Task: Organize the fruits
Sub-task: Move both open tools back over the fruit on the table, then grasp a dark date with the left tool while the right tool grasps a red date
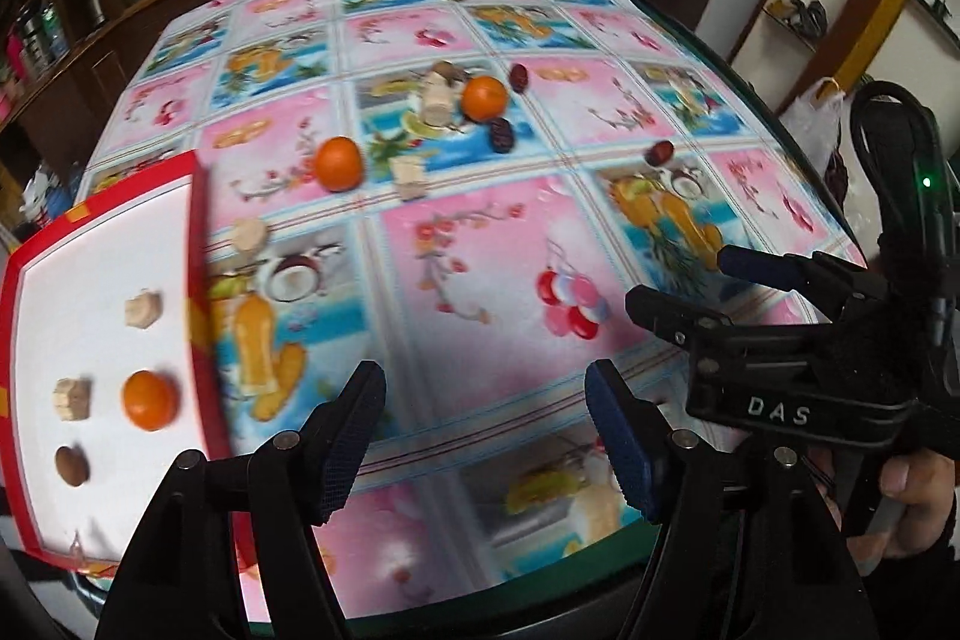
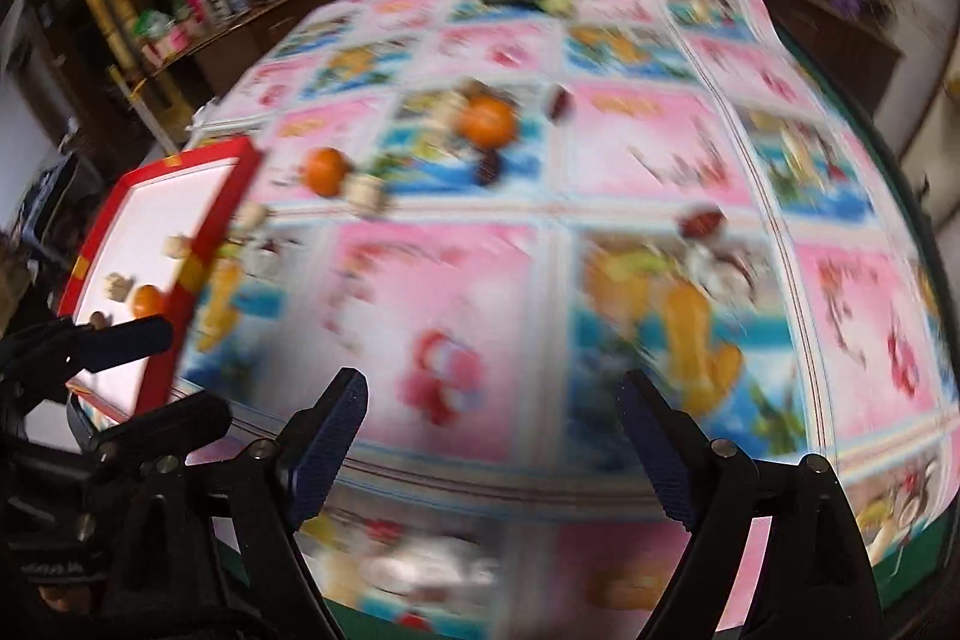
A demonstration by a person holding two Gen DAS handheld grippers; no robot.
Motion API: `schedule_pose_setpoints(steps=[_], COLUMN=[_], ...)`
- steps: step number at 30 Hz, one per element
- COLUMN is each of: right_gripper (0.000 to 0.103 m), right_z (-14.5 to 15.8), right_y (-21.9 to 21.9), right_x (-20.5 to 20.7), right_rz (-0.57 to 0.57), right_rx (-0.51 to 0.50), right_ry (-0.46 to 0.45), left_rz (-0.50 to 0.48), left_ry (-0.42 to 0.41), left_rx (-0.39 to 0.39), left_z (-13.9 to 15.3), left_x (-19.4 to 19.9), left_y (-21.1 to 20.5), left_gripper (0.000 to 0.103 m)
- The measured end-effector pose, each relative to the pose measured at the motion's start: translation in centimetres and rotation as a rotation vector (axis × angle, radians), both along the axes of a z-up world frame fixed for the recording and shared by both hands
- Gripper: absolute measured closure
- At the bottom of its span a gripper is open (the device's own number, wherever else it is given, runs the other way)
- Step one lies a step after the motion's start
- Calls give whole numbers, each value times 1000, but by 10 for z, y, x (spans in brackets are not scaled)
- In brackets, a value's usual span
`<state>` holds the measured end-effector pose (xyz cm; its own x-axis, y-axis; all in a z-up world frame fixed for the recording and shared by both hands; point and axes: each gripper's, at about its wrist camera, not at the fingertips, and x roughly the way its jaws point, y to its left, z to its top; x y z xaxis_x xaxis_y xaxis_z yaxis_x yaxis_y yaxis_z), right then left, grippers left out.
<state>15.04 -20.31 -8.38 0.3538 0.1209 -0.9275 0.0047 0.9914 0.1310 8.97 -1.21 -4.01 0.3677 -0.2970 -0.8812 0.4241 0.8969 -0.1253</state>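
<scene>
Now your left claw gapes wide with nothing in it, hovering just right of the tray. Your right claw is spread wide and bare too, over the counter. On the tray sit one orange, two pale chunks and a brown fruit. Beyond the tray, two oranges, dates and more chunks lie loose.

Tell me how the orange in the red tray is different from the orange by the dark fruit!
The orange in the tray lies on plain white, inside the red-rimmed tray, close to the left gripper. The far orange lies on the patterned tablecloth, touching a pale chunk. Both are round, orange and ungripped.
</scene>
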Motion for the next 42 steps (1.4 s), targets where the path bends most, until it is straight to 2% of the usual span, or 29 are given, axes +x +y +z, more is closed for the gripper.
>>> schedule_pose_setpoints(steps=[4,9,14,22,27,30,32,37,39,42], right_gripper=[16,16,16,16,16,16,16,18,21,31], right_z=[-10,-12,-7,-9,-11,-8,-6,-9,-11,-16], right_y=[-28,-42,-46,-69,-93,-95,-95,-95,-96,-102], right_x=[-4,-2,-2,5,15,25,31,45,49,55], right_rz=[-56,-89,-103,-150,-218,-209,-206,-189,-186,-194], right_rx=[2,29,47,29,117,71,31,22,6,28], right_ry=[21,12,15,-1,-18,-24,-33,-34,-29,-10], left_rz=[-20,-24,-5,30,46,40,34,14,3,1], left_ry=[2,-5,8,33,24,31,36,66,80,101], left_rx=[18,32,-11,-37,-23,-25,-18,-3,-2,-2], left_z=[-3,-3,-3,-11,-14,-18,-21,-34,-40,-46], left_x=[4,2,8,42,59,70,78,102,111,120], left_y=[-17,-28,-27,-27,-30,-35,-40,-57,-64,-69], left_gripper=[34,34,34,36,36,36,38,48,51,54])
